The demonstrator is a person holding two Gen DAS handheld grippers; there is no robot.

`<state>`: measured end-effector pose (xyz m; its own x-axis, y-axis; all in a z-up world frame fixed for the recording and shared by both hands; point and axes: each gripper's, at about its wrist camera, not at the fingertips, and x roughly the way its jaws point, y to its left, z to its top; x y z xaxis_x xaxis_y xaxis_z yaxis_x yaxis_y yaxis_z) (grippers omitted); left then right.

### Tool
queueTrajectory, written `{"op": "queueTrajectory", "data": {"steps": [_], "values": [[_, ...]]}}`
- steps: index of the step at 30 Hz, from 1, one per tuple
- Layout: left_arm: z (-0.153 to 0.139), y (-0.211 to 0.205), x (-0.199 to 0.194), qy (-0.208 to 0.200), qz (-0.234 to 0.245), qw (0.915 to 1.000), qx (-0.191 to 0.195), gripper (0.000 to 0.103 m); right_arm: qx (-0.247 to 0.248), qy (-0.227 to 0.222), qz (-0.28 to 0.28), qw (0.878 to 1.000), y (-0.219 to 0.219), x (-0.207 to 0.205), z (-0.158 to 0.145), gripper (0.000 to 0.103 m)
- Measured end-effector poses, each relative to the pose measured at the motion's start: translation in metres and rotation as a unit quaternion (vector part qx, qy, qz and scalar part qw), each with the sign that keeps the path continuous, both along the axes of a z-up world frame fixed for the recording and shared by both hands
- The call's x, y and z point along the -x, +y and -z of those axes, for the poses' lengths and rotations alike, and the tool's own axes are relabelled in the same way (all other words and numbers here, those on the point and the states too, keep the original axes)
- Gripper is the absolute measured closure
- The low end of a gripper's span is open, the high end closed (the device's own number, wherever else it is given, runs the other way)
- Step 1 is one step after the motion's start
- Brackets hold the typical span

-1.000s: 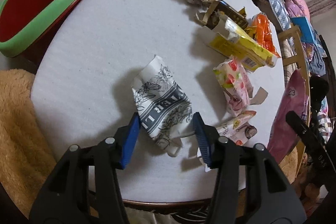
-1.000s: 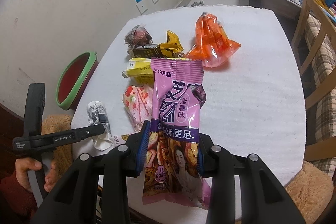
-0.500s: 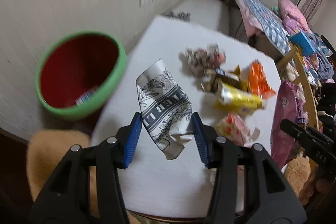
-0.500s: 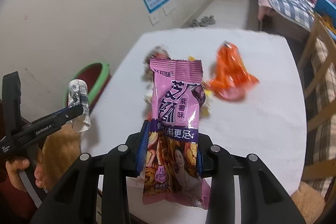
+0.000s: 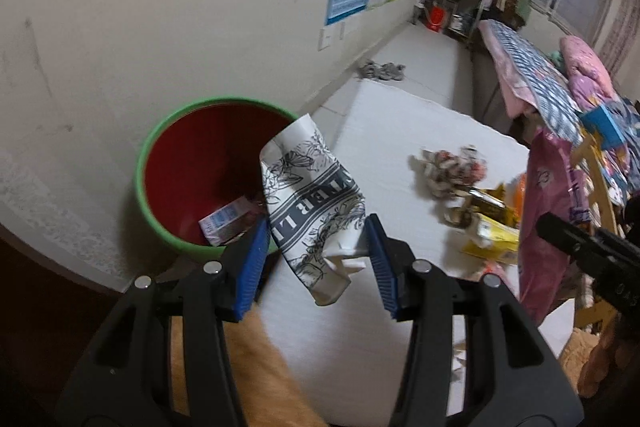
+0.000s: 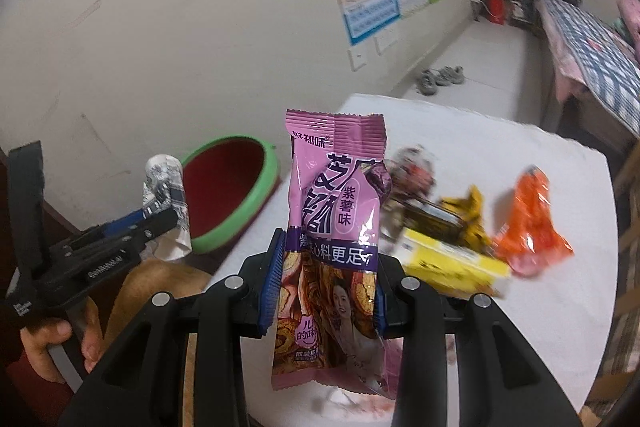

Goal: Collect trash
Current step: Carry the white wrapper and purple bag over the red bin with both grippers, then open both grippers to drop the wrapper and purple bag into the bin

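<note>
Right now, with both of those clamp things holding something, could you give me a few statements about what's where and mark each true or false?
1. The left gripper holds a black-and-white printed wrapper. True.
2. The right gripper holds an orange packet. False: it is clamped on a purple snack bag; the orange packet lies on the table.
3. The red bin with a green rim has nothing in it. False: a small carton lies at its bottom.
4. A yellow box is on the table among other trash. True.
5. The bin stands on the table. False: it sits lower, beside the table's edge, near the wall.
</note>
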<state>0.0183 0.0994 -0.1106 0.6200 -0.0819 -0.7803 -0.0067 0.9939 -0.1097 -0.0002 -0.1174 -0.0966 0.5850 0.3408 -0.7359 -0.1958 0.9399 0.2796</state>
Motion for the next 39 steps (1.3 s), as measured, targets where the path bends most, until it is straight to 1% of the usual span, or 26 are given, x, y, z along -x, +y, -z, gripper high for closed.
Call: {"op": "queueTrajectory", "data": {"steps": [9,15,19,22,24,28,34,39], "values": [[0.007,0.040,-0.005,0.006,-0.044,0.9990,-0.001,0.056,0.010,0.000,-0.049,0.999,0.045,-0.024,0.001,0.068],[0.013,0.056,-0.014,0.012,-0.059,0.9982,-0.004,0.056,0.019,0.005,-0.079,0.997,0.068,-0.035,0.008,0.067],[0.020,0.067,-0.023,0.017,-0.070,0.9974,0.000,0.056,0.014,0.000,-0.096,0.995,0.084,-0.048,0.007,0.067],[0.028,0.074,-0.030,0.030,-0.080,0.9963,0.012,0.056,-0.008,-0.001,-0.098,0.995,0.092,-0.062,0.004,0.067],[0.031,0.079,-0.035,0.033,-0.083,0.9960,0.009,0.056,-0.019,-0.001,-0.100,0.995,0.101,-0.076,0.002,0.067],[0.032,0.089,-0.049,0.033,-0.093,0.9951,0.001,0.056,-0.014,0.001,-0.114,0.993,0.121,-0.101,0.000,0.066],[0.039,0.110,-0.068,0.043,-0.112,0.9927,0.010,0.056,-0.015,0.017,-0.128,0.992,0.146,-0.131,0.009,0.066],[0.045,0.117,-0.075,0.050,-0.115,0.9920,0.014,0.056,-0.012,0.027,-0.139,0.990,0.162,-0.147,0.017,0.066]]}}
